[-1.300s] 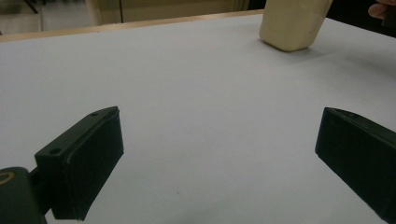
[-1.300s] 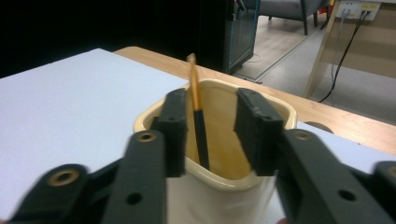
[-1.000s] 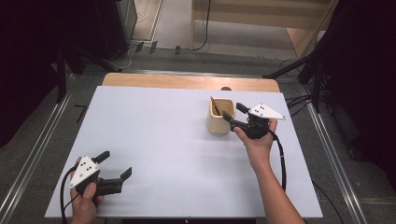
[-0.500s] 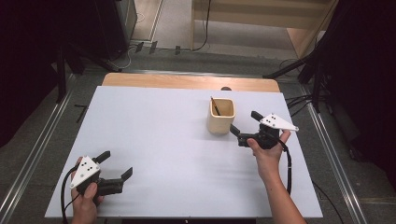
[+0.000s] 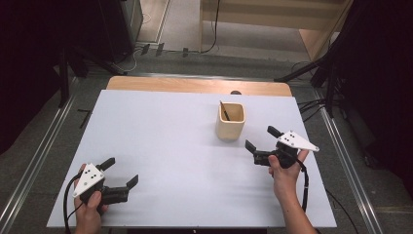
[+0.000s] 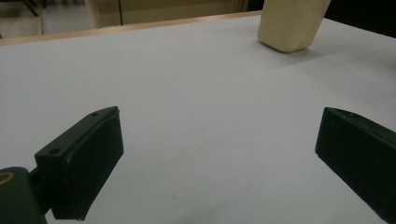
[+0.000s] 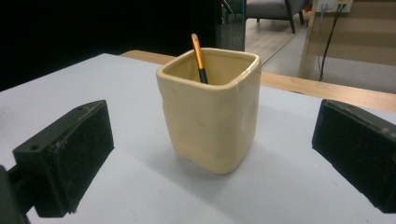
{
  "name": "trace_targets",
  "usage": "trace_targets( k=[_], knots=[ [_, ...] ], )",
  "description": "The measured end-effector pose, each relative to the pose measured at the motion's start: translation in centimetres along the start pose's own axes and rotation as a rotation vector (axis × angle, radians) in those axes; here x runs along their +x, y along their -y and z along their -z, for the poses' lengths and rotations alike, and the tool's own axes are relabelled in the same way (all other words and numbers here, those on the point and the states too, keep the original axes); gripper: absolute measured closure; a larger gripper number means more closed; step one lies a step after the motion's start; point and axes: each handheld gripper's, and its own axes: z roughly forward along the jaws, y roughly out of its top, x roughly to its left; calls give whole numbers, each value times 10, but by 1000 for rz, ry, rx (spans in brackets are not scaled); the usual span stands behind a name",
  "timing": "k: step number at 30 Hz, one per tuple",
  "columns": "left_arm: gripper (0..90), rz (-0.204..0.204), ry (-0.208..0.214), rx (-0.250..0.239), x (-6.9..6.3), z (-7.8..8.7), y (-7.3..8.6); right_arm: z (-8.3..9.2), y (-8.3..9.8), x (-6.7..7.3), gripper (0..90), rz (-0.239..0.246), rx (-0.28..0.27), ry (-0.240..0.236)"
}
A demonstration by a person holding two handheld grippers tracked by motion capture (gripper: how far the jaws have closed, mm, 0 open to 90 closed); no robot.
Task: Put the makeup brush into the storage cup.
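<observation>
My right claw has just been opening and gapes wide, empty; the glossy cream square ceramic cup holding an orange-handled brush stands just ahead. My left claw gapes over the matte white surface.

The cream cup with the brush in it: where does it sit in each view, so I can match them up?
High view: the cup stands right of centre, just up-left of the right gripper.
Left gripper view: cup at the top right, far off, its top cut off.
Right gripper view: cup at centre, between the open jaws.
Shared landmark: the white table.
</observation>
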Motion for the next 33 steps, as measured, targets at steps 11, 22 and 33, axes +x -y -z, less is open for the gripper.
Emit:
trace_targets(
  k=[11, 22, 33],
  knots=[
    [19, 1, -2, -1, 0, 0, 0, 18, 21, -7, 0, -45, 4, 17],
    [19, 1, -3, -1, 1, 1, 0, 42, 33, -13, 0, -41, 15, 47],
    [19, 6, -9, -8, 2, 2, 0, 67, 45, -20, 0, -50, 18, 84]
  ],
)
